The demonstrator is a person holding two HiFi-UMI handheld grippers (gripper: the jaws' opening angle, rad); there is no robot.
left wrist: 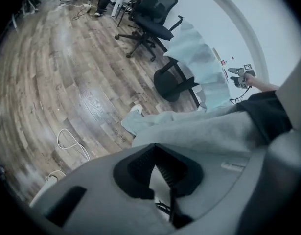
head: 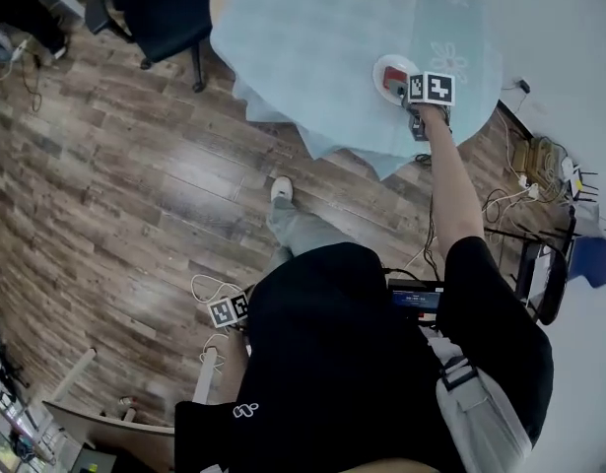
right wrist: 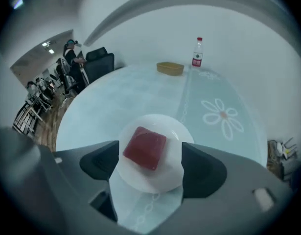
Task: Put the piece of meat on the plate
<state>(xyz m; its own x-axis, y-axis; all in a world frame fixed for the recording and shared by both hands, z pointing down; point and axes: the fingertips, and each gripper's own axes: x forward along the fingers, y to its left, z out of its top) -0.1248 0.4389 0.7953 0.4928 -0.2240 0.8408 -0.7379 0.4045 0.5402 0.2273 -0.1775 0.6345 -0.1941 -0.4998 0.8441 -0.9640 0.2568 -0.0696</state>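
The meat [right wrist: 145,147] lies on the white plate [right wrist: 162,179] on the desk [right wrist: 135,99]. The right tongs [right wrist: 150,165] hang spread over it, not touching. The left tongs [left wrist: 160,173] are pressed together, empty.

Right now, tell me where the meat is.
Right gripper view, centre: the meat lies on the white plate on the table, between the open jaws of the right gripper, touching neither.

Overhead head view and close right gripper view share plate [right wrist: 155,177].
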